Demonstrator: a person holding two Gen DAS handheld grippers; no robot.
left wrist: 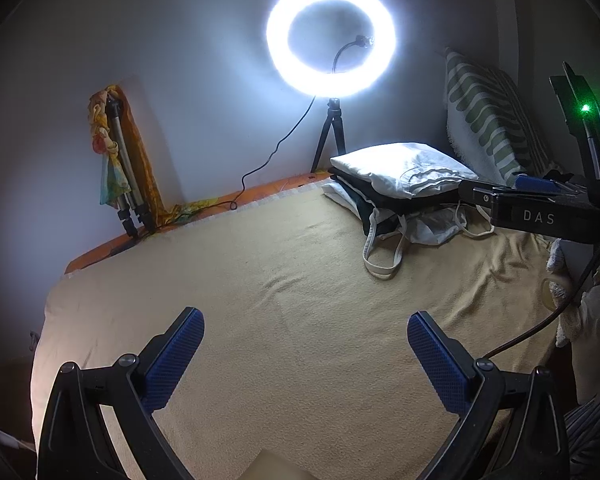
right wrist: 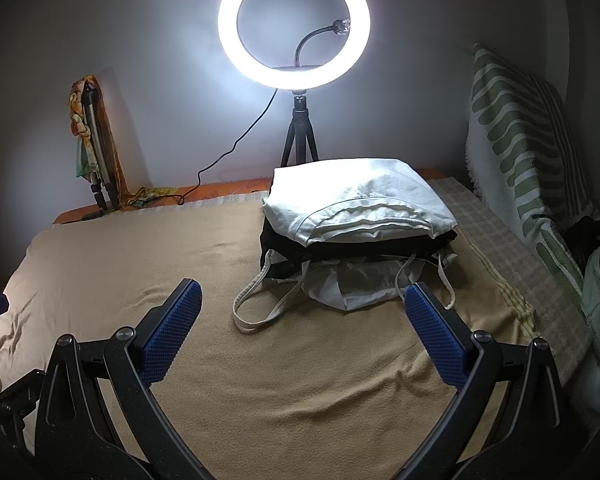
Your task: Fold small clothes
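A pile of folded clothes (right wrist: pixel 356 224) sits at the back of the beige blanket (right wrist: pixel 260 360): a white folded garment (right wrist: pixel 352 200) on top, a dark one under it, and a white strappy top (right wrist: pixel 340 284) at the bottom with straps trailing forward. The pile also shows in the left wrist view (left wrist: pixel 400 184). My right gripper (right wrist: pixel 304 316) is open and empty, just in front of the pile. My left gripper (left wrist: pixel 306 344) is open and empty over bare blanket (left wrist: pixel 280 280). The right gripper's body (left wrist: pixel 540 216) shows at the right of the left wrist view.
A lit ring light (right wrist: pixel 294 24) on a small tripod stands behind the pile, its cable running left. A folded tripod with colourful cloth (right wrist: pixel 92 140) leans on the wall at back left. A green-striped pillow (right wrist: pixel 520 140) stands at the right.
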